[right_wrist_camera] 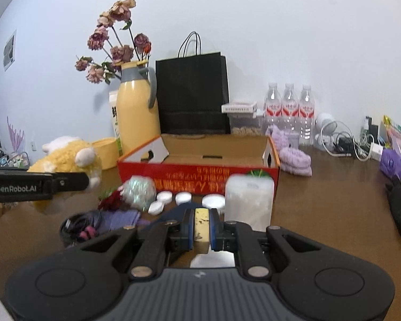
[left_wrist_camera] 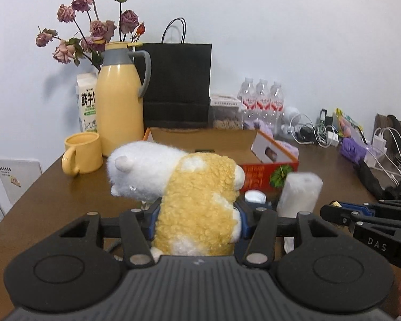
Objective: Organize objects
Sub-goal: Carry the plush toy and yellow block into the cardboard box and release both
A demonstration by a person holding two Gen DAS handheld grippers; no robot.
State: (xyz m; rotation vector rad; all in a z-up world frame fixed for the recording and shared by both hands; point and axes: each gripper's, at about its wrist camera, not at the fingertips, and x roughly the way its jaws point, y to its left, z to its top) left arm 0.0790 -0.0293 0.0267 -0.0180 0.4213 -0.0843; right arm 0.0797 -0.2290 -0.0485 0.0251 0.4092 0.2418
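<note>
- The milk carton (left_wrist_camera: 87,101) stands half hidden behind the yellow flask (left_wrist_camera: 119,99); only part of its Chinese print shows.
- The left gripper (left_wrist_camera: 197,222) clamps the plush toy (left_wrist_camera: 184,187) by its yellow body, above the table (left_wrist_camera: 53,187). The toy's long axis runs away from the camera, white head up and to the left; its lower end is cut off behind the gripper body.
- The red cardboard box (right_wrist_camera: 197,171) lies open, its printed Chinese text upside down.
- The right gripper (right_wrist_camera: 201,230) is nearly closed on a thin yellowish block (right_wrist_camera: 201,227); what it is I cannot tell.
- "GenRobot.AI" reads on the left gripper's finger in the right wrist view, "DAS" on the right gripper's in the left wrist view.
</note>
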